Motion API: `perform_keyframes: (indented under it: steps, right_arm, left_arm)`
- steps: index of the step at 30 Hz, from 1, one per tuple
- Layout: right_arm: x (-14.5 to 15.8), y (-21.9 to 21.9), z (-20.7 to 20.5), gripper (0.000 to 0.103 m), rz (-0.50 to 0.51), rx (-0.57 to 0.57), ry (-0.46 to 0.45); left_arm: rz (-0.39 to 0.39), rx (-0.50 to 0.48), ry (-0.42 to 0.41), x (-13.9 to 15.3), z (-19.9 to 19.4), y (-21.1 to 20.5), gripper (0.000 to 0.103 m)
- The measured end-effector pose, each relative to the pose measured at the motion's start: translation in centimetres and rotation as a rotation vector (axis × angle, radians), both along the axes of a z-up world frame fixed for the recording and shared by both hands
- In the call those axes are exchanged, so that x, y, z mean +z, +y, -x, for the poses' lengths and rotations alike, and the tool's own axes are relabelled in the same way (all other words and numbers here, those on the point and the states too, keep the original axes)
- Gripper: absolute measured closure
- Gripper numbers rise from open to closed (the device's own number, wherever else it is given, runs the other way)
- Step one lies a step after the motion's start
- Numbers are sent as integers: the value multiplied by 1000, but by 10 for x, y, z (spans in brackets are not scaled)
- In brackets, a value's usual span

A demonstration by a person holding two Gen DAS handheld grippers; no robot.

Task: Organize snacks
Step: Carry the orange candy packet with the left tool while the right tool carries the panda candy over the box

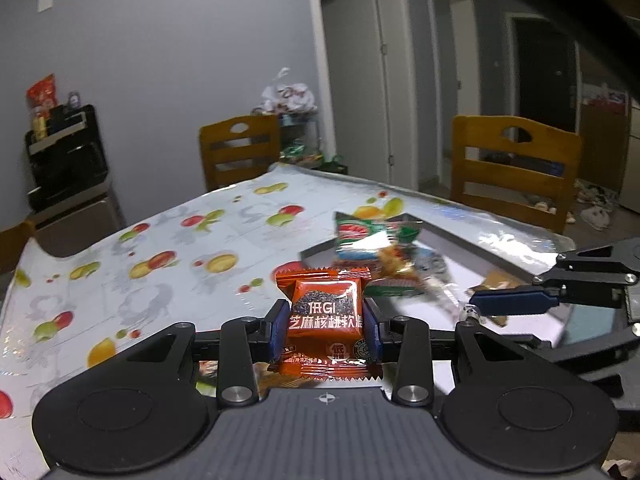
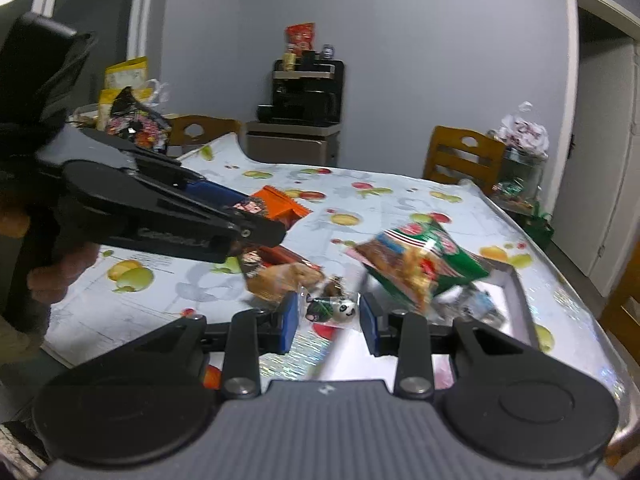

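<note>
My left gripper (image 1: 325, 307) is shut on an orange snack packet (image 1: 326, 320) with white lettering, held upright above the fruit-print tablecloth (image 1: 160, 248). In the right wrist view the same gripper (image 2: 256, 218) comes in from the left with the orange packet (image 2: 282, 208) at its tip. My right gripper (image 2: 330, 306) is shut on a small clear packet with a panda-faced sweet (image 2: 334, 311). It also shows at the right of the left wrist view as the right gripper (image 1: 474, 306). Beyond both lies a grey-rimmed tray (image 2: 520, 300) holding a green packet (image 2: 432, 256) and several blurred snacks.
Brown snack packets (image 2: 280, 276) lie on the table beside the tray. More snack bags (image 2: 132, 120) are piled at the far left corner. Wooden chairs (image 1: 516, 164) stand along the far side. A cabinet with a black machine (image 2: 306, 92) stands by the wall. A hand (image 2: 60, 272) grips the left tool.
</note>
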State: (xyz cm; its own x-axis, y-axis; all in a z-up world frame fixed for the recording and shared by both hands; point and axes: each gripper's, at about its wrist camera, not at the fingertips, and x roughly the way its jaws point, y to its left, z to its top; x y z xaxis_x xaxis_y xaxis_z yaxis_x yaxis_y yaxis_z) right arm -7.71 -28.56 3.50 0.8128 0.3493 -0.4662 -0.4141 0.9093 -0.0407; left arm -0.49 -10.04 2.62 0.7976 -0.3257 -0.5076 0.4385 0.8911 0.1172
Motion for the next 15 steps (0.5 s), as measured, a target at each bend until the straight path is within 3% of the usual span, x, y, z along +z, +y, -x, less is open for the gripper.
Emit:
perform_keyframes:
  steps: [15]
  right_arm:
    - [-16, -89, 6, 70, -15, -214, 69]
  left_arm:
    - [-39, -156, 67, -23, -7, -64, 63]
